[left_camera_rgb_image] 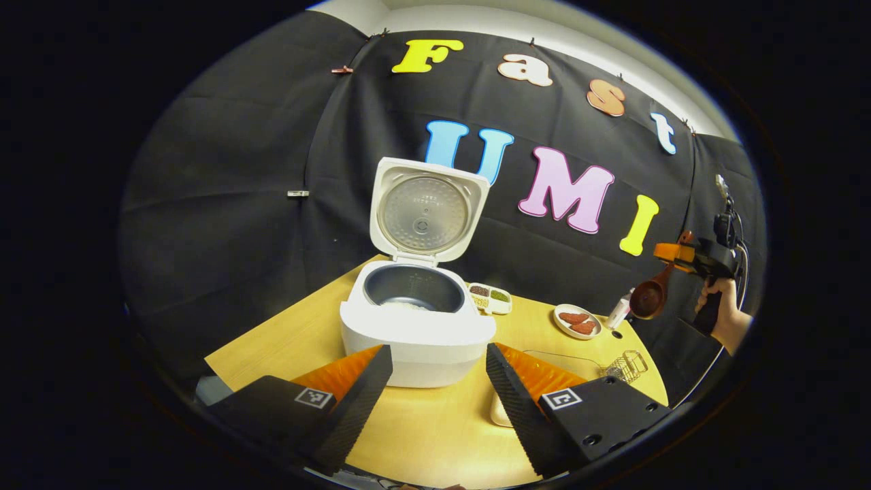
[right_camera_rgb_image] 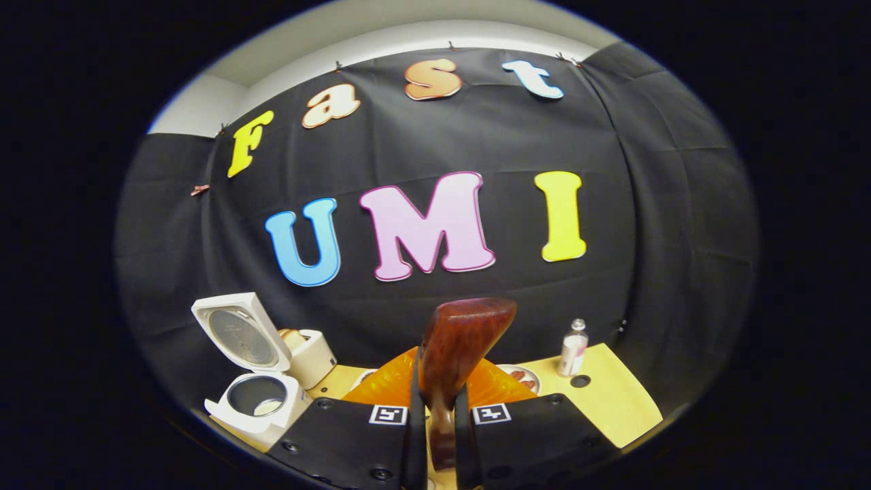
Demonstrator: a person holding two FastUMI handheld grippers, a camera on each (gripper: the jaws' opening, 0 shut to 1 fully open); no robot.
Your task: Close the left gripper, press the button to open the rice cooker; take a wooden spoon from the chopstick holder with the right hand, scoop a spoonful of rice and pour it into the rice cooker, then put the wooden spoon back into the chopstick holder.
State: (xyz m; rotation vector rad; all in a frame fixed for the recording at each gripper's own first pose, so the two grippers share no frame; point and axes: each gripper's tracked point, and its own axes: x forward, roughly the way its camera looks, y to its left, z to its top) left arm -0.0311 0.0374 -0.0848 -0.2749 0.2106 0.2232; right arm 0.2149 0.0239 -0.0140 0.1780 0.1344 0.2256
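The white rice cooker (left_camera_rgb_image: 415, 327) stands open on the wooden table (left_camera_rgb_image: 435, 429), its lid (left_camera_rgb_image: 425, 211) upright and a little white rice at the bottom of the pot. My left gripper (left_camera_rgb_image: 435, 388) is open just in front of it, holding nothing. Far right and raised above the table, my right gripper (left_camera_rgb_image: 672, 257) is shut on the handle of a brown wooden spoon (left_camera_rgb_image: 648, 297), bowl hanging down. In the right gripper view the spoon (right_camera_rgb_image: 466, 333) stands up between the fingers of my right gripper (right_camera_rgb_image: 441, 416); the cooker (right_camera_rgb_image: 255, 401) sits low left.
Behind the cooker lies a small divided dish of beans (left_camera_rgb_image: 491, 297). A plate of red pieces (left_camera_rgb_image: 577, 321), a small bottle (left_camera_rgb_image: 619, 312) and a wire holder (left_camera_rgb_image: 629, 365) stand at the table's right. A hand (left_camera_rgb_image: 725, 316) holds the right gripper. A white container (right_camera_rgb_image: 309, 357) is beside the cooker.
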